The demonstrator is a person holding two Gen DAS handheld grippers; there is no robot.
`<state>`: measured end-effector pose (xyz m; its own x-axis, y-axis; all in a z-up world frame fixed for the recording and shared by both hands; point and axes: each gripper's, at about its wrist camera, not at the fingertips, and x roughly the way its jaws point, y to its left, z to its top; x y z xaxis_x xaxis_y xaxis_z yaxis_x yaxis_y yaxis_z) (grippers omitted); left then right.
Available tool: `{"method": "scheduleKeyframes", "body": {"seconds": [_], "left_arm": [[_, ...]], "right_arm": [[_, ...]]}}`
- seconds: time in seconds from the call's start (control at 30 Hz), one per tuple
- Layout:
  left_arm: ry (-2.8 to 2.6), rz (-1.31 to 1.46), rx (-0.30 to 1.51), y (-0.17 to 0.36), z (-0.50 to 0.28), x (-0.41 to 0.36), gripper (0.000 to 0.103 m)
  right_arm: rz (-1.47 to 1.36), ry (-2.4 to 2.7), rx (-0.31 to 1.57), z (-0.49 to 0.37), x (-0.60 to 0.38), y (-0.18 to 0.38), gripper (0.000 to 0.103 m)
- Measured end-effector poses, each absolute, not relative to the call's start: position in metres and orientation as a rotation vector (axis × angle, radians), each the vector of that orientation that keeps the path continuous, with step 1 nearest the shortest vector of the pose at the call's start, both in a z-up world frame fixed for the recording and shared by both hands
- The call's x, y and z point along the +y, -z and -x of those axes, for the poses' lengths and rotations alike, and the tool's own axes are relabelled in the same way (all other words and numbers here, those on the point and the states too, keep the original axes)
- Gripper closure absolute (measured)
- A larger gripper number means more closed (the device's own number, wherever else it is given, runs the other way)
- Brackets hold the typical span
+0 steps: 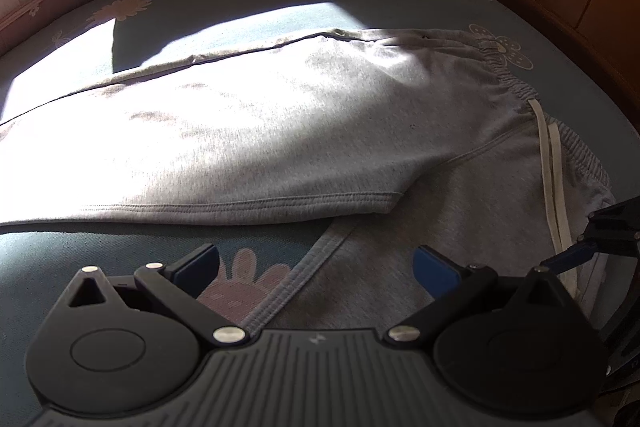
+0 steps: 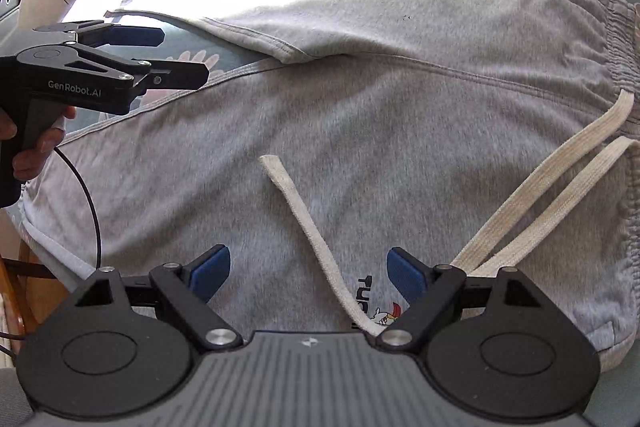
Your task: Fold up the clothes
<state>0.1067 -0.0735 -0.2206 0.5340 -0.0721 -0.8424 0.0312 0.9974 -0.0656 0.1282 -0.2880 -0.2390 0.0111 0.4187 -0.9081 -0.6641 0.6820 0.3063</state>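
I hold my left tongs (image 1: 316,267) and my right tongs (image 2: 308,273) wide apart and empty above the grey sweatpants (image 1: 248,131), which lie flat on the bed (image 1: 248,15), legs spread, so I can take the near leg.

grey sweatpants (image 1: 280,131), cream drawstring (image 2: 532,195), blue floral sheet (image 1: 240,11)
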Motion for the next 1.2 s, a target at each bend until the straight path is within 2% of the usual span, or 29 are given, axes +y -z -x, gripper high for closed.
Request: {"method": "scheduleKeyframes", "body": {"seconds": [0.13, 0.23, 0.37, 0.5, 0.7, 0.83, 0.87, 1.0, 1.2], "left_arm": [[0.060, 0.053, 1.007, 0.219, -0.104, -0.073, 0.001], [0.066, 0.041, 1.014, 0.219, -0.103, -0.074, 0.001], [0.053, 0.064, 1.018, 0.221, -0.101, -0.074, 0.001], [0.058, 0.085, 1.016, 0.221, -0.101, -0.078, 0.001], [0.078, 0.065, 1.023, 0.222, -0.099, -0.082, 0.001], [0.062, 0.077, 1.035, 0.225, -0.098, -0.077, 0.001], [0.055, 0.083, 1.034, 0.225, -0.097, -0.075, 0.001], [0.033, 0.104, 1.010, 0.221, -0.099, -0.068, 0.001], [-0.001, 0.113, 0.977, 0.214, -0.106, -0.053, 0.001]], "right_arm": [[0.274, -0.923, 1.385, -0.122, -0.273, 0.258, 0.014], [0.283, -0.980, 1.422, -0.112, -0.281, 0.248, 0.012], [0.252, -0.867, 1.353, -0.123, -0.303, 0.229, 0.012], [0.159, -0.642, 1.266, -0.156, -0.328, 0.230, 0.012], [0.000, -0.596, 1.302, -0.173, -0.343, 0.253, 0.012], [-0.091, -0.576, 1.331, -0.180, -0.345, 0.265, 0.003], [-0.129, -0.575, 1.329, -0.182, -0.345, 0.265, 0.004], [-0.339, -0.791, 1.266, -0.177, -0.330, 0.248, 0.004], [-0.239, -0.976, 1.262, -0.153, -0.286, 0.238, 0.004]]}}
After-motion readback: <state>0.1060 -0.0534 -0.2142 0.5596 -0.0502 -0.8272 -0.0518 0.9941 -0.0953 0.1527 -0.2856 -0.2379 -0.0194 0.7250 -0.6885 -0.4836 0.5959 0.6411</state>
